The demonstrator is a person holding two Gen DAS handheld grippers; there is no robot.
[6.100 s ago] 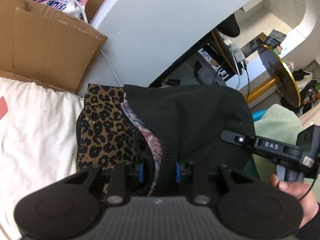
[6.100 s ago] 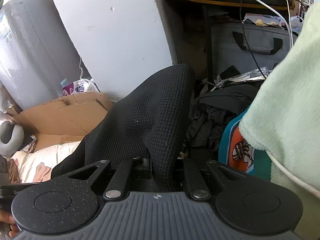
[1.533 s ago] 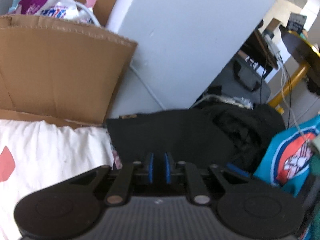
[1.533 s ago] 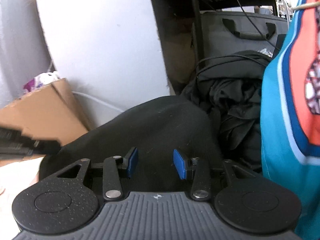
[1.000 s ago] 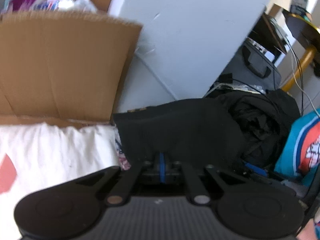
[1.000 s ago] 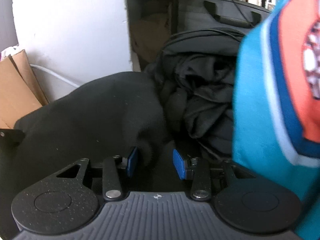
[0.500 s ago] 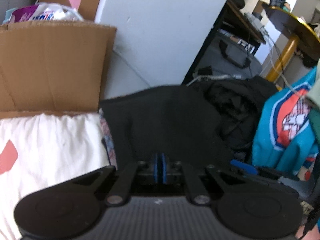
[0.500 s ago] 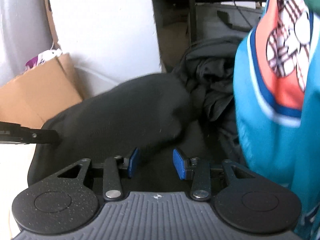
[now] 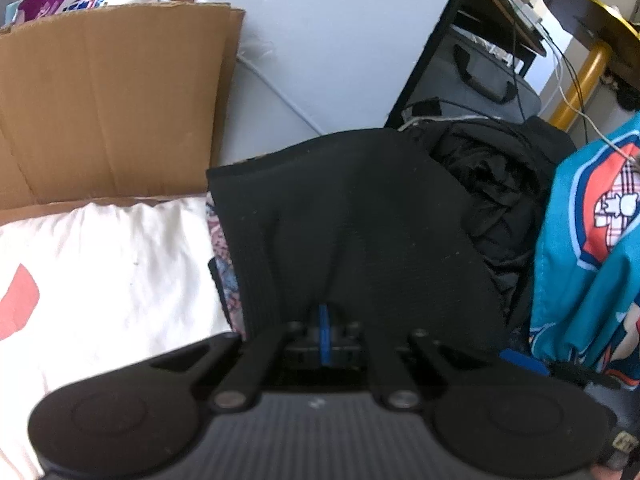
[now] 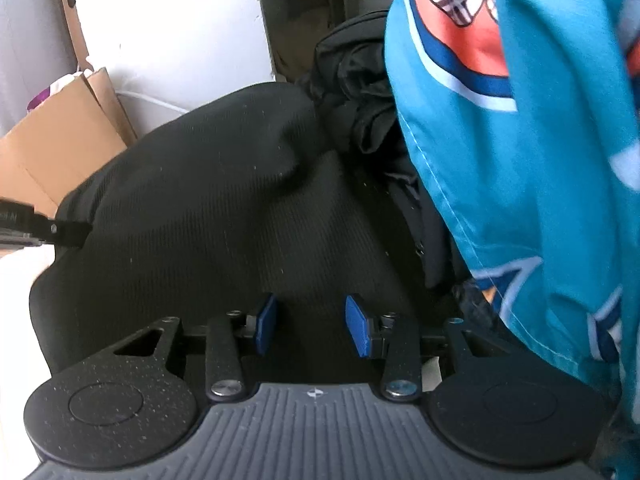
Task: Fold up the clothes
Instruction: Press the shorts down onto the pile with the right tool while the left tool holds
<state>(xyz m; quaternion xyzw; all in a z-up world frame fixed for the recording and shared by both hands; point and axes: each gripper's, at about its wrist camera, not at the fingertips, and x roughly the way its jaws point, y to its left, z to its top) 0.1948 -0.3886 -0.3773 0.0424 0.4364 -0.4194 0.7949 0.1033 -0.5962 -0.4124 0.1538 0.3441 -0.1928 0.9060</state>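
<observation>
A: Left tool [image 9: 325, 330]?

B: Pads pressed together with no gap, at the near edge of the black knit [image 9: 352, 216]. Cloth puckered toward the tips, but whether any was pinched I could not tell.

A: Right tool [image 10: 311, 330]?

B: Pads stood apart, gripping nothing. The black knit [image 10: 224, 216] lay just beyond and under them, not pressed between them.

A: Where did the knit lie?

B: Spread over a patterned garment [image 9: 224, 256], only an edge of which showed on its left. Both sat on white bedding [image 9: 104, 272] with pink marks.

A: Beside it?

B: On the right, a teal jersey [image 10: 520, 184] with an orange and white emblem hung close to the right tool. A crumpled dark pile [image 9: 500, 184] lay between jersey and knit.

A: Farther back?

B: Cardboard [image 9: 108, 96] on the left, a white panel [image 9: 340, 40] with a white cable [image 9: 280, 96] along its foot, and a grey bag [image 9: 480, 80] under a desk.
</observation>
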